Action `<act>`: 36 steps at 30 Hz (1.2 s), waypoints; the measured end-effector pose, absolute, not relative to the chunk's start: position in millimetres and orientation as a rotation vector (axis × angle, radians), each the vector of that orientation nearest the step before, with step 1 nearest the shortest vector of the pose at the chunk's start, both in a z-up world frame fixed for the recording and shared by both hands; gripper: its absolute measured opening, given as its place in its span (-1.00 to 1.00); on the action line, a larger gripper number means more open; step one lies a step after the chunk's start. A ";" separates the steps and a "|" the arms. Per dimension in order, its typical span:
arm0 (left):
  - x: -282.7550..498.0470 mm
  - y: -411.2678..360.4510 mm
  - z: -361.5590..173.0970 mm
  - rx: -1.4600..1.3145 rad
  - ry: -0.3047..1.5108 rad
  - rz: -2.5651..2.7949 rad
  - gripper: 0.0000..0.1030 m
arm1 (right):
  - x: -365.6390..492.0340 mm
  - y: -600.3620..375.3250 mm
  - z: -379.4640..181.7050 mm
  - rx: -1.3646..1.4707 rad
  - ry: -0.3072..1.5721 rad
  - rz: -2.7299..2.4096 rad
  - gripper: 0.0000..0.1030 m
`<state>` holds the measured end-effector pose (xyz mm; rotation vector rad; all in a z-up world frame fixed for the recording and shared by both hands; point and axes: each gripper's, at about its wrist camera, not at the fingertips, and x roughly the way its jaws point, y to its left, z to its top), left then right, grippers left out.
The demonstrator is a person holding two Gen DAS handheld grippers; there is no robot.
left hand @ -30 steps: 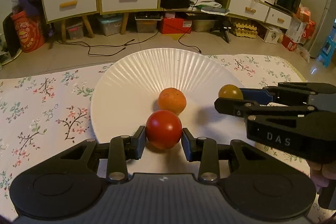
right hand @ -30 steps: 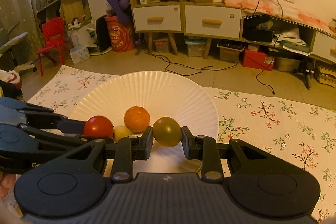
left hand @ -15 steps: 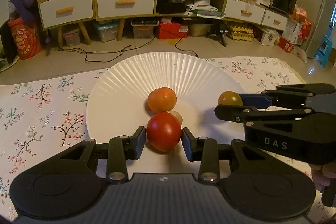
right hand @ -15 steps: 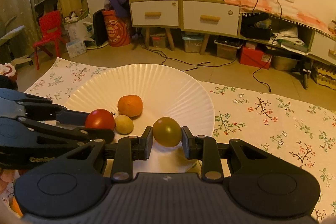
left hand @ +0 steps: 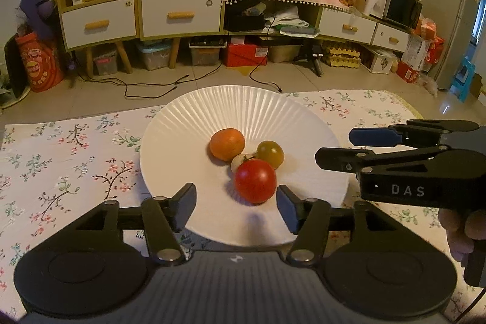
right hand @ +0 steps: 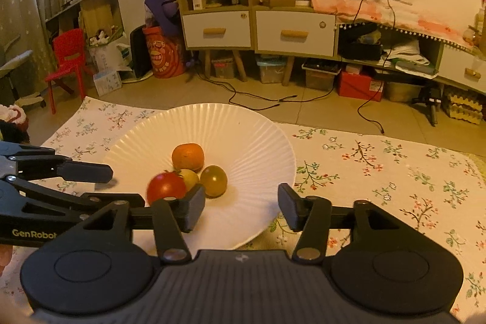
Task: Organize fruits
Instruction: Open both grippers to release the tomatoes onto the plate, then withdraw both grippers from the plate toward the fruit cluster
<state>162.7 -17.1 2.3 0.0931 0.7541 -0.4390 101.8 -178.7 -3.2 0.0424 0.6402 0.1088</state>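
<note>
A white ribbed plate [left hand: 197, 123] [right hand: 243, 123] lies on the floral cloth. On it sit a red tomato [left hand: 255, 181] [right hand: 165, 188], an orange [left hand: 227, 144] [right hand: 187, 157], an olive-green tomato [left hand: 270, 154] [right hand: 213, 180] and a small pale fruit [left hand: 240, 161] [right hand: 189, 176], all bunched together. My left gripper [left hand: 236, 204] is open and empty, its jaws wide apart just in front of the red tomato. My right gripper [right hand: 241, 207] is open and empty over the plate's near right edge, right of the fruits.
The floral cloth [left hand: 60, 160] [right hand: 395, 172] covers the surface around the plate. Behind it are a tiled floor with cables [left hand: 152, 87], wooden drawer cabinets [left hand: 179, 14] and storage boxes. A red chair [right hand: 68, 56] stands far left.
Both grippers opened and let go: the red tomato and the olive-green tomato now rest on the plate beside the orange. Both grippers pulled back slightly.
</note>
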 end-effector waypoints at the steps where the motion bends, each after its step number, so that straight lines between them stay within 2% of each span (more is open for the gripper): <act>1: 160.8 -16.4 3.4 0.093 0.751 -0.438 0.11 | 100.0 -179.6 -2.6 0.045 0.637 0.109 0.05; 10: 141.0 -5.9 10.7 0.094 0.723 -0.414 0.42 | 77.5 -182.8 5.9 0.071 0.620 0.099 0.36; 18: 119.8 3.4 14.6 0.102 0.707 -0.387 0.67 | 63.5 -177.3 8.4 0.043 0.615 0.100 0.55; 25: 103.0 12.6 10.3 0.098 0.721 -0.375 0.74 | 45.3 -172.4 7.0 0.049 0.615 0.112 0.69; 36: 80.7 32.1 -0.3 0.086 0.754 -0.366 0.79 | 27.4 -152.6 2.6 0.032 0.613 0.157 0.76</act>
